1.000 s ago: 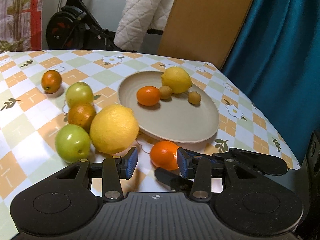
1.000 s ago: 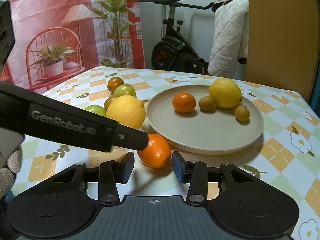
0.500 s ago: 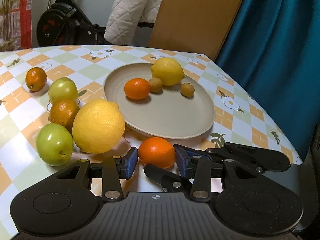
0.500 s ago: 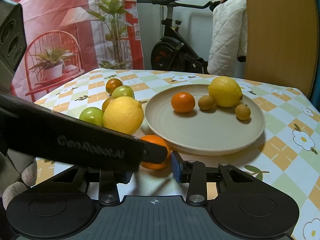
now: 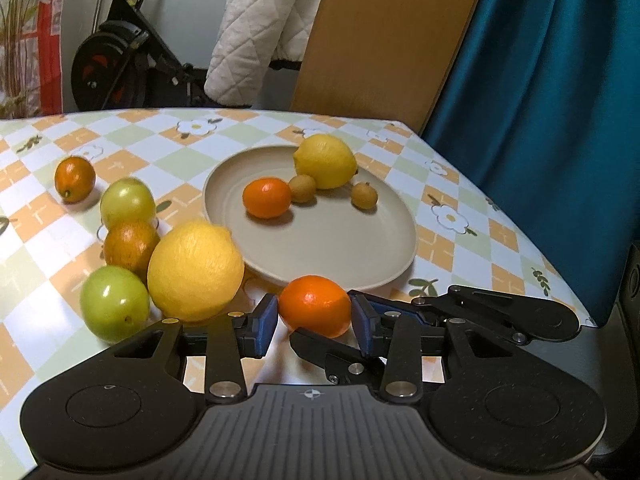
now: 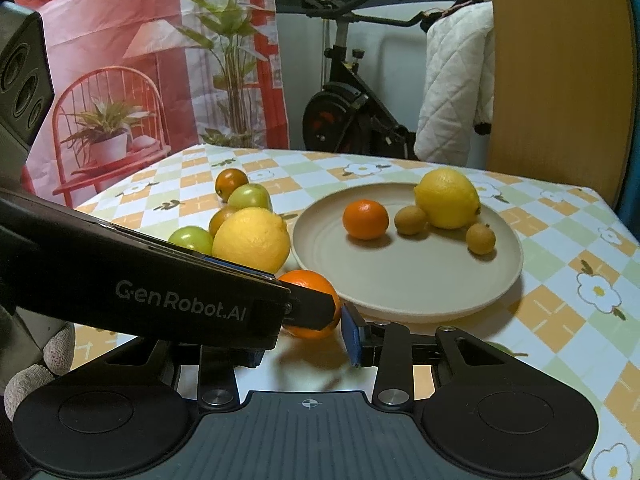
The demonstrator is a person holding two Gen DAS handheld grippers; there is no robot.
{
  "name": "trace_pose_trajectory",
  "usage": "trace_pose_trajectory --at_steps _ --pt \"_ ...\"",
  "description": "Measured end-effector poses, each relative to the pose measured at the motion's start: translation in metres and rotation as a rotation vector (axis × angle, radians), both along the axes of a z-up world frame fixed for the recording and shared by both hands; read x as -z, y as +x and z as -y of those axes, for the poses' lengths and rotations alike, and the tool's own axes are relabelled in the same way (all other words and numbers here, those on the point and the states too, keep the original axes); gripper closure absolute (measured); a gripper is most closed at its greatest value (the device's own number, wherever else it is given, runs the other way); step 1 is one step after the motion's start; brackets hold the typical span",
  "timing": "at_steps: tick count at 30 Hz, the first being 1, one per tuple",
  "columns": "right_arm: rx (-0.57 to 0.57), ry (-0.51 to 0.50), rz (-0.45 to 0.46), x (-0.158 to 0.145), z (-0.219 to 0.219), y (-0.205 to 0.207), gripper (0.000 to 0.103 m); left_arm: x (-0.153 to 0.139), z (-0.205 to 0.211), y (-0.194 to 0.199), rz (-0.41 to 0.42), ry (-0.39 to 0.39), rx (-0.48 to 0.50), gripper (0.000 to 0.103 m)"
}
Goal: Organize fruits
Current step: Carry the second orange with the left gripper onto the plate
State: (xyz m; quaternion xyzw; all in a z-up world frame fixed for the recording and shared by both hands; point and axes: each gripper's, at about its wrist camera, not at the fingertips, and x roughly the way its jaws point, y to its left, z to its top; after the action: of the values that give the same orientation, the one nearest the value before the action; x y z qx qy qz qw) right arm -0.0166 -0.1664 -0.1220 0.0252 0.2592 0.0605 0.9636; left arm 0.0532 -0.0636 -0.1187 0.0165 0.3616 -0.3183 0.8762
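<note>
Two views disagree on how much they reveal: your left wrist camera shows the left gripper [image 5: 314, 322] with both blue pads against the orange [image 5: 315, 311], grasping it on the worktop [image 5: 440, 240] just short of the plate [image 5: 384, 268]. Your right wrist camera has the left gripper's black body across it, hiding one finger of the right gripper [image 6: 320, 336]; its jaws stand narrow, and I cannot tell whether they touch the orange.
</note>
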Motion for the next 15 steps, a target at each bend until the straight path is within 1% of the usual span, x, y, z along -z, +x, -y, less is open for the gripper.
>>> trace_pose_trajectory --at_steps 8,12,14,15 --pt "0.016 0.004 0.03 -0.014 0.009 0.0 0.07 -0.022 0.01 0.003 0.058 -0.013 0.028 0.061" --pt "0.017 0.001 0.033 -0.018 0.014 0.004 0.072 -0.028 0.019 0.011 0.057 -0.027 0.048 0.061" --pt "0.024 -0.008 0.037 -0.02 0.016 0.006 0.073 -0.029 0.025 0.014 0.055 -0.022 0.055 0.061" --pt "0.027 -0.004 0.039 -0.02 0.017 0.007 0.075 -0.028 0.027 0.017 0.043 -0.027 0.067 0.067"
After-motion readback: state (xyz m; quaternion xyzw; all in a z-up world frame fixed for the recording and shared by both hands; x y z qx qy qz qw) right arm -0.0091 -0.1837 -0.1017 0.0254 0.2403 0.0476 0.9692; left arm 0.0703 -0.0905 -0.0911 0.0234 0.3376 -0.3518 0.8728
